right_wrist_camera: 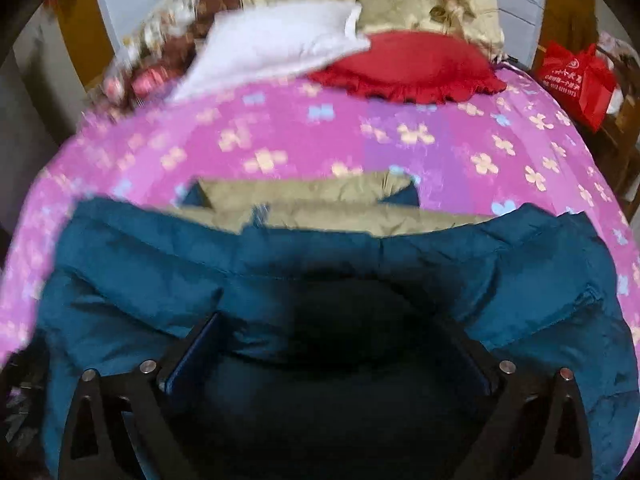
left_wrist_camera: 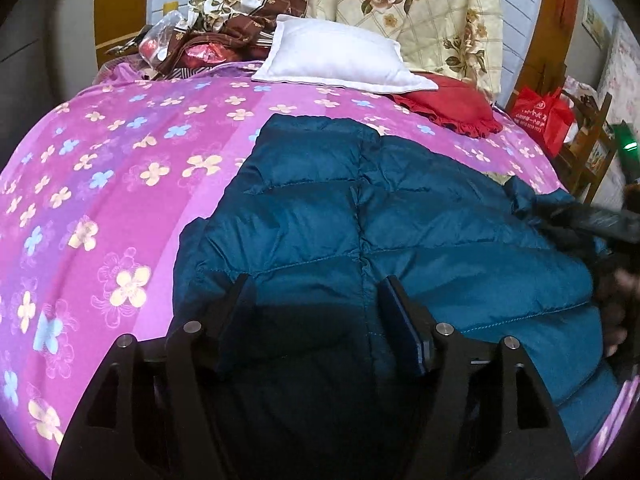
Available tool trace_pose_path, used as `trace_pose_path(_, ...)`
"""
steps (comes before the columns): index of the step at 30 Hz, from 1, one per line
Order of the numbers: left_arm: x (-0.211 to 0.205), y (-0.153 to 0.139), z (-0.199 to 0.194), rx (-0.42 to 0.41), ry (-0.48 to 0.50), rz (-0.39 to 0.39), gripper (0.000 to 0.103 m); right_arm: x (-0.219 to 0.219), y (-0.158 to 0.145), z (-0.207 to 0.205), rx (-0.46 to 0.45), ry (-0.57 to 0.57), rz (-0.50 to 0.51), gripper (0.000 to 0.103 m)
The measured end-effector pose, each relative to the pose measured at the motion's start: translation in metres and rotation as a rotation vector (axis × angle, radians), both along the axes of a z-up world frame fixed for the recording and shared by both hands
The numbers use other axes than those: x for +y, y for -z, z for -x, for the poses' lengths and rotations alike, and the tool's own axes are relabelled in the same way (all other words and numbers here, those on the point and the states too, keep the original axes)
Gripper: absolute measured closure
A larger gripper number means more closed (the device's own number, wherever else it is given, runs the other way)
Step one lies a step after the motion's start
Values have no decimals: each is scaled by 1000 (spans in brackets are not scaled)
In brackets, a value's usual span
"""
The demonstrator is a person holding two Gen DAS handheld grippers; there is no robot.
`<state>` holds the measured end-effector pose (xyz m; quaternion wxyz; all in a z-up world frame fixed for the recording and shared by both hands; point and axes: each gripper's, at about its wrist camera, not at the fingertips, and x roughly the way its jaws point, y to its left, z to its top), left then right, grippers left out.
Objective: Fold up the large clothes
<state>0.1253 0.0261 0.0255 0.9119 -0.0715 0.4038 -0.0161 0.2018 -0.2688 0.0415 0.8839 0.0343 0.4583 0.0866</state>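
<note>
A teal quilted down jacket lies on the pink flowered bedspread. My left gripper is open, its fingers spread over the jacket's near left part, nothing between them. In the right wrist view the jacket fills the lower half, with its beige lining showing at the far edge. My right gripper is open wide with jacket fabric bulging between the fingers; the view is blurred. The right gripper also shows dark and blurred at the right edge of the left wrist view.
A white pillow and a red frilled cushion lie at the head of the bed. Floral bedding is piled behind them. A red bag sits on a wooden chair at the right.
</note>
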Motion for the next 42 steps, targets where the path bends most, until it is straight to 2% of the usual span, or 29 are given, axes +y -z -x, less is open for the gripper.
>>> trace_pose_path(3,-1,0,0,-1,-1,-5,36,-38,-19,10,-36,33,42,1)
trace_pose_path(6,-1,1,0,-2,-2,-5,36,-86,-6,11,69,78,99,1)
trace_pose_path(8,-2,1,-1,-4,6,2,35,-127,19,16,158,96,51,0)
trace_pose_path(9,-3,2,-1,-8,8,1,35,-142,22,24,129,86,-23,0)
trace_pose_path(11,-4,2,0,-16,5,-9,34,-152,19,35,68,97,-67,0)
trace_pose_path(14,-3,1,0,-18,9,-7,34,-143,2,47,7,128,11,1)
trace_pose_path(17,3,-9,7,-30,8,24,34,-129,-31,81,-114,111,16,1)
trace_pose_path(19,7,-25,23,-81,-7,43,34,-123,-51,116,-199,85,28,1)
trace_pose_path(21,8,-40,41,-129,0,46,34,-117,-70,166,-325,80,58,1)
trace_pose_path(24,-2,-53,71,-174,30,31,34,-117,-75,234,-495,159,104,0)
trace_pose_path(26,-10,-51,88,-159,50,34,34,-120,-65,262,-536,221,96,0)
trace_pose_path(28,-22,-43,105,-126,82,24,34,-126,-44,274,-468,245,65,0)
trace_pose_path(32,-52,-20,137,-79,134,-59,34,-132,-14,296,-467,340,47,0)
trace_pose_path(34,-60,-16,146,-103,135,-99,34,-136,-8,297,-450,350,13,0)
trace_pose_path(37,-65,-15,146,-144,131,-141,33,-134,-6,294,-437,279,-29,0)
trace_pose_path(39,-60,-11,142,-139,112,-122,26,-123,-3,289,-409,212,-29,0)
trace_pose_path(42,-50,-7,136,-120,88,-67,24,-100,-2,285,-402,122,36,0)
